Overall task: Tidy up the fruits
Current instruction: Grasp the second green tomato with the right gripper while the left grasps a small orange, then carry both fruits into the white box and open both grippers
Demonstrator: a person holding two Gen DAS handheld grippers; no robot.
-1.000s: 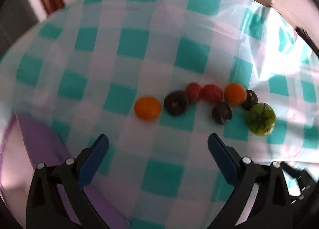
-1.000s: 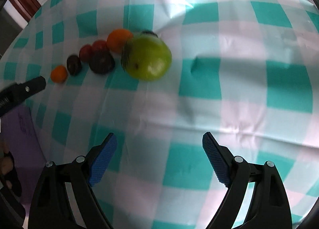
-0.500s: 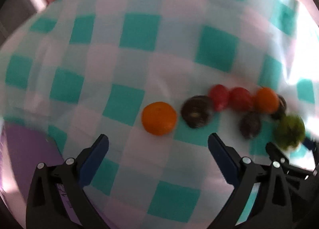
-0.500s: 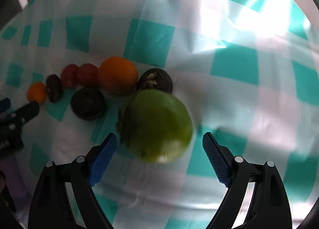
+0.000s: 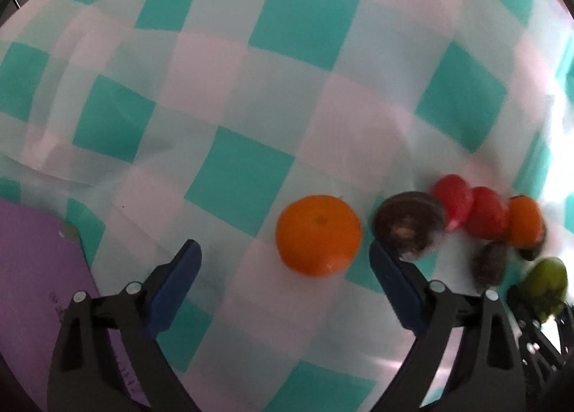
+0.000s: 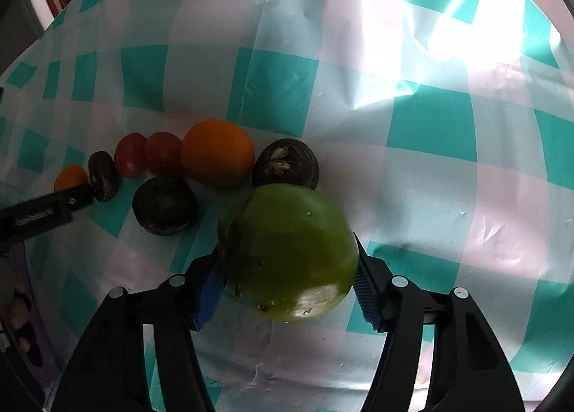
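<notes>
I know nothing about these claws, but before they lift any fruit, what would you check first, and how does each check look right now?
1. Right claw around the green fruit: ok, a pad on each side.
2. Firm grip: cannot tell.
3. Green fruit free of the dark fruit behind it: cannot tell, they look very close.
4. Left claw open: ok.
5. Small orange fruit centred between the left claw's pads: not ok, it sits towards the right pad.
6. Drop-off spot in view: cannot tell; only a purple mat at the edge.
</notes>
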